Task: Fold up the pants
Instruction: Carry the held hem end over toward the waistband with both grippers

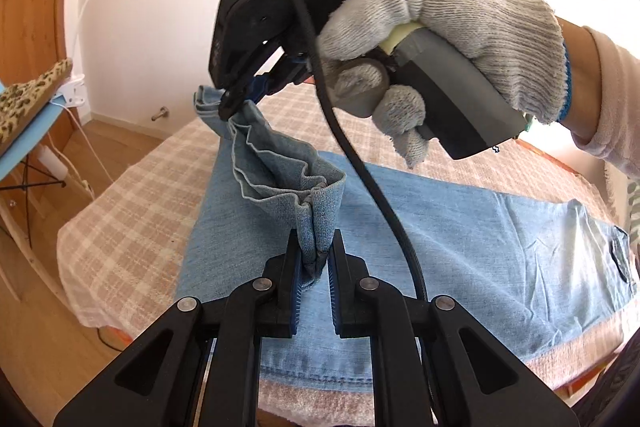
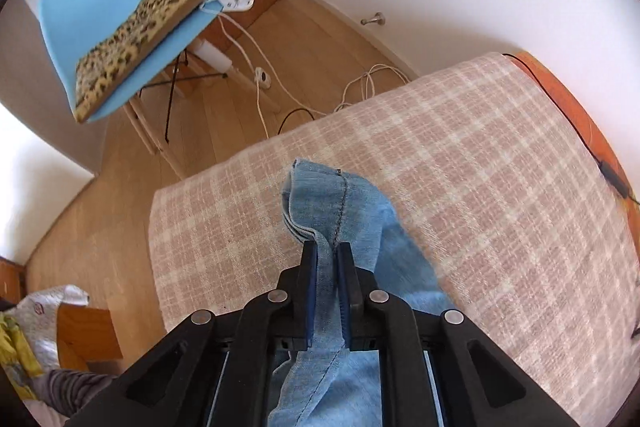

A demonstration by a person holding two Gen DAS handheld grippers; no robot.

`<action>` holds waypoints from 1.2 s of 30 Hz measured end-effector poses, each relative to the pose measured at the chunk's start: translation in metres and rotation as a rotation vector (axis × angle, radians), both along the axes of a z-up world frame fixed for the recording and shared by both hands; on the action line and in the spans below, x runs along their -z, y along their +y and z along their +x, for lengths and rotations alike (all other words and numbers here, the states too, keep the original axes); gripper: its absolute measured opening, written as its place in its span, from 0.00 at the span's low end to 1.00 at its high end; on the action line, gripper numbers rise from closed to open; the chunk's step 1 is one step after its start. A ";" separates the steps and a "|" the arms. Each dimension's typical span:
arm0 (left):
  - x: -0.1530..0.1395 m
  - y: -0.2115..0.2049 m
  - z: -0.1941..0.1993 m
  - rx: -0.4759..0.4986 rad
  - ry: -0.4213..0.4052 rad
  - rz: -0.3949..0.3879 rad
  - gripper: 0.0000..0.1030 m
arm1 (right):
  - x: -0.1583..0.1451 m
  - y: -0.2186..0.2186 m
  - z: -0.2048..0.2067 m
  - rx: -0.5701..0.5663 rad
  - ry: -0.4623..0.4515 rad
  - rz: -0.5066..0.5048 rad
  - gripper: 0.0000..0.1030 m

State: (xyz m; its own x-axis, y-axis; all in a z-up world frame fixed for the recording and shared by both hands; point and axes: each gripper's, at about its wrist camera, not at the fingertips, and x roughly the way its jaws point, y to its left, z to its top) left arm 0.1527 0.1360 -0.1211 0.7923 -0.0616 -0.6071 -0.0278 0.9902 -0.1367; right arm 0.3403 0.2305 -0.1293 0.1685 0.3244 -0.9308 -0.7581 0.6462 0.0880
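Both tools pinch the lifted hem of the pants (image 1: 460, 227), the left tool (image 1: 315, 259) at one corner and the right tool (image 2: 328, 267) at the other, above the checked bed (image 2: 480, 167).

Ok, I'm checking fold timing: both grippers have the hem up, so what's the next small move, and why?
Probably carry the hem forward over the jeans toward the waistband end. The left gripper and right gripper each pinch a corner of the lifted hem, and the rest of the jeans lies flat on the checked blanket, ready to receive the fold.
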 end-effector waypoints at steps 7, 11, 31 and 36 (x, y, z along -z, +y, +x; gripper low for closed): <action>-0.003 -0.043 -0.009 0.139 -0.010 0.033 0.10 | -0.017 -0.138 0.017 0.257 0.096 0.249 0.05; 0.009 -0.063 -0.006 0.186 0.028 0.057 0.10 | 0.012 -0.206 0.016 0.400 0.182 0.396 0.12; 0.002 -0.067 -0.016 0.202 0.001 0.060 0.10 | 0.052 -0.188 0.031 0.452 0.268 0.322 0.49; 0.000 -0.066 -0.016 0.204 -0.003 0.049 0.10 | 0.043 -0.186 0.025 0.450 0.197 0.308 0.09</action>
State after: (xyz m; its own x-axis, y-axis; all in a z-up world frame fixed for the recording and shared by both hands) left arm 0.1362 0.0703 -0.1214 0.7679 -0.1919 -0.6112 0.1746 0.9807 -0.0885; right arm 0.3648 0.0446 -0.1726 0.1852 0.5218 -0.8327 -0.3648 0.8233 0.4348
